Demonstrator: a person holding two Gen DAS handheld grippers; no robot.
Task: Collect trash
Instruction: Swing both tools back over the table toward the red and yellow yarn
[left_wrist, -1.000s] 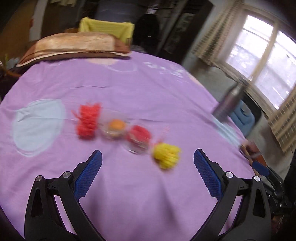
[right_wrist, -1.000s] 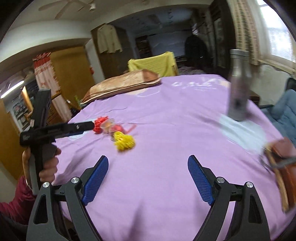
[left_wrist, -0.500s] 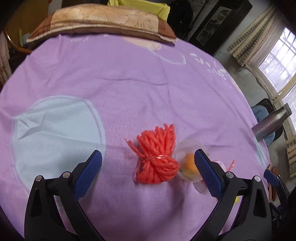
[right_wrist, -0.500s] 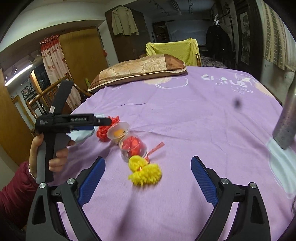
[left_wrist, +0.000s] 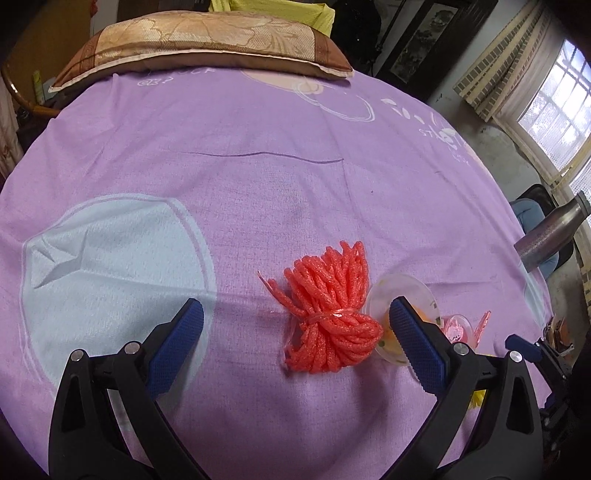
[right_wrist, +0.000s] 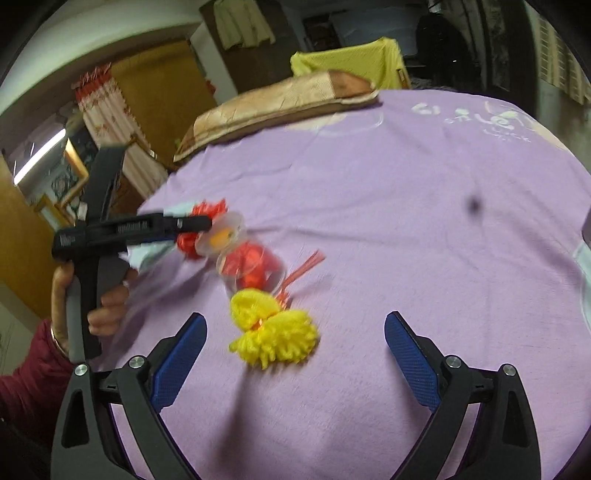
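On the purple tablecloth (left_wrist: 258, 166) lies a row of trash. It holds a red yarn bundle (left_wrist: 328, 325), a clear cup with something orange inside (left_wrist: 391, 291), a second clear cup with red stuff (right_wrist: 251, 266) and a yellow yarn bundle (right_wrist: 273, 328). My left gripper (left_wrist: 295, 308) is open just above the cloth. The red bundle lies between its blue pads, nearer the right one, and neither pad touches it. My right gripper (right_wrist: 295, 319) hovers before the yellow bundle. Its jaws are opening and hold nothing.
A brown and gold pillow (left_wrist: 199, 40) lies at the far edge of the table. A metal bottle (left_wrist: 550, 236) stands at the right edge. A person's hand (right_wrist: 107, 306) in a dark red sleeve holds the left gripper. A yellow-draped chair (right_wrist: 347, 62) stands behind the table.
The left gripper swung left and came down over the red bundle, then held still. The right gripper dropped and closed in on the yellow bundle, its jaws a little wider.
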